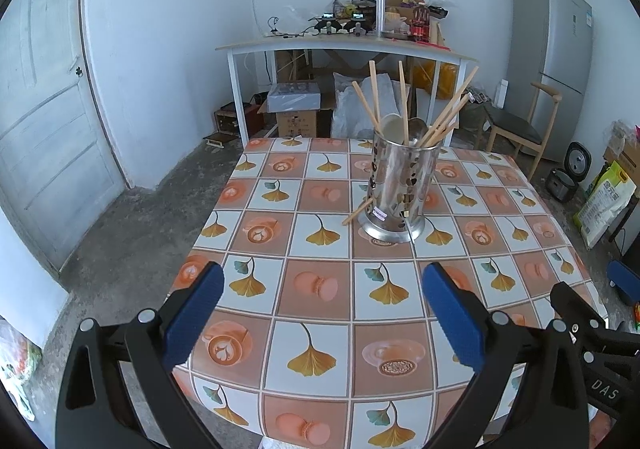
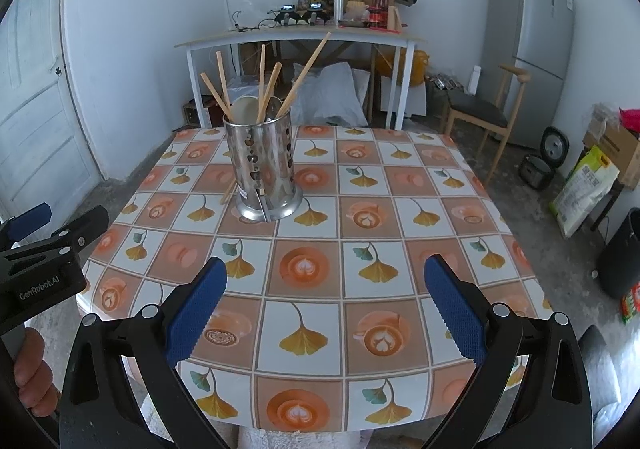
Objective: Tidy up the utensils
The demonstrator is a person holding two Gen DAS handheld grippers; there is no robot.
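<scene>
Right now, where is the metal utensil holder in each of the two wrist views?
Left wrist view: the metal utensil holder stands right of centre on the tablecloth, beyond the open left gripper.
Right wrist view: it stands left of centre, beyond the open right gripper.
Shared landmark: the grey fridge at the right wall.

Shiny perforated metal holder, matt wooden chopsticks – glossy, smooth tablecloth
</scene>
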